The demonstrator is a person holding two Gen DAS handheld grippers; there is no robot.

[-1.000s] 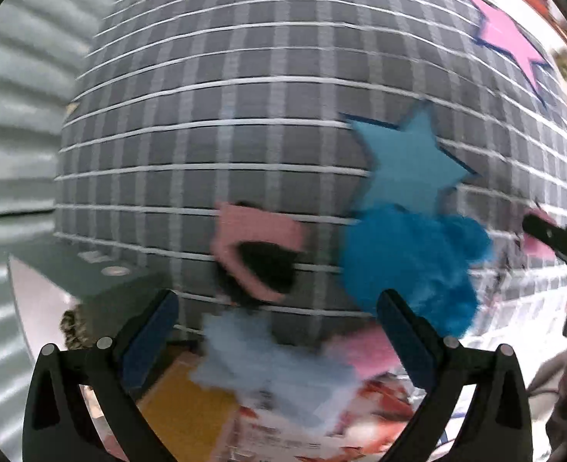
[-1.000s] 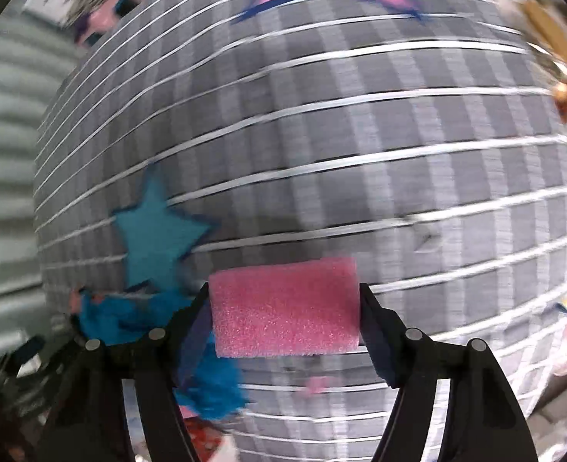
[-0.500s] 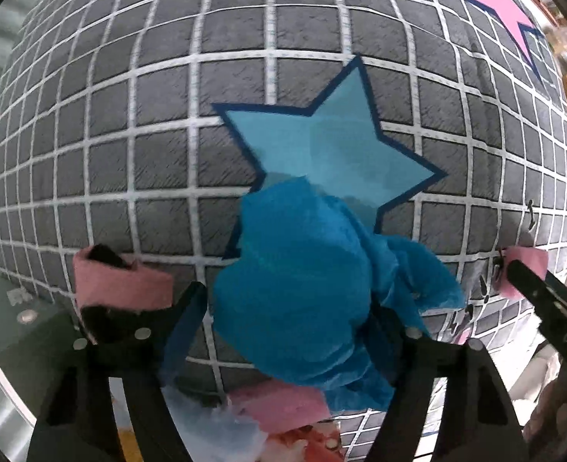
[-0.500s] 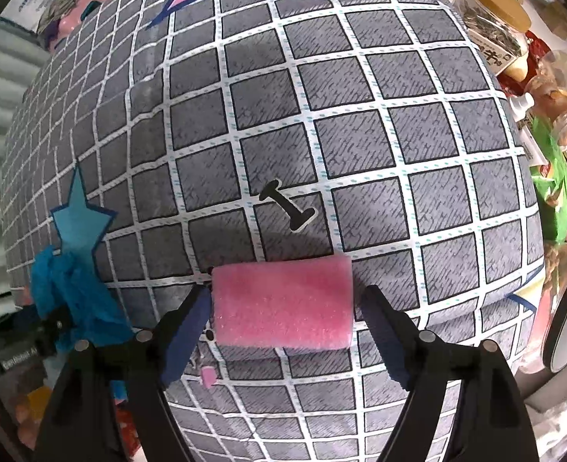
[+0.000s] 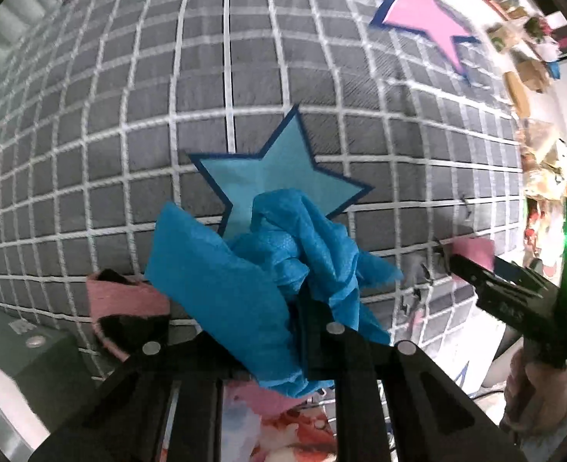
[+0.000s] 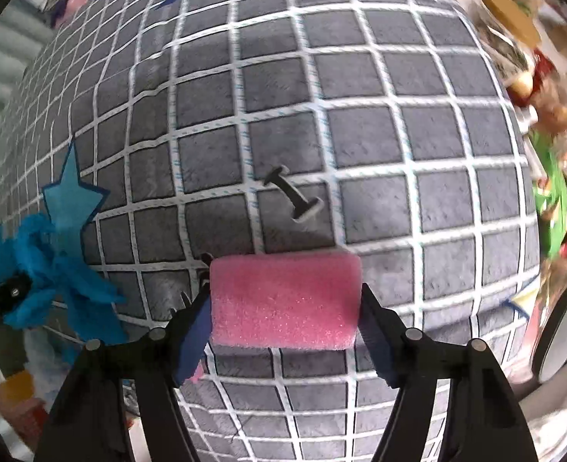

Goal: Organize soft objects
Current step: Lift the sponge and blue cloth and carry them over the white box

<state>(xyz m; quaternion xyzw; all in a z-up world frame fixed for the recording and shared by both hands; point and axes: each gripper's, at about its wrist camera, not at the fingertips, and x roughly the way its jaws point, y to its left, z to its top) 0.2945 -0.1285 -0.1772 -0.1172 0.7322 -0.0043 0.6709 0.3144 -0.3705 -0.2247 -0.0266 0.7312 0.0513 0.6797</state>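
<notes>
1. We see the left gripper (image 5: 283, 331) clamped on a crumpled blue cloth (image 5: 260, 269); bare mat (image 5: 245, 77) ahead, its edge just behind.
2. Right gripper (image 6: 285, 308) closing on a pink sponge (image 6: 285, 298), long axis spanning its jaws.

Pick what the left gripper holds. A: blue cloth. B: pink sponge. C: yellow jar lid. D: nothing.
A: the left gripper has its fingers clamped on the crumpled blue cloth, in front of the blue star; the pink sponge sits in the right gripper.
</notes>
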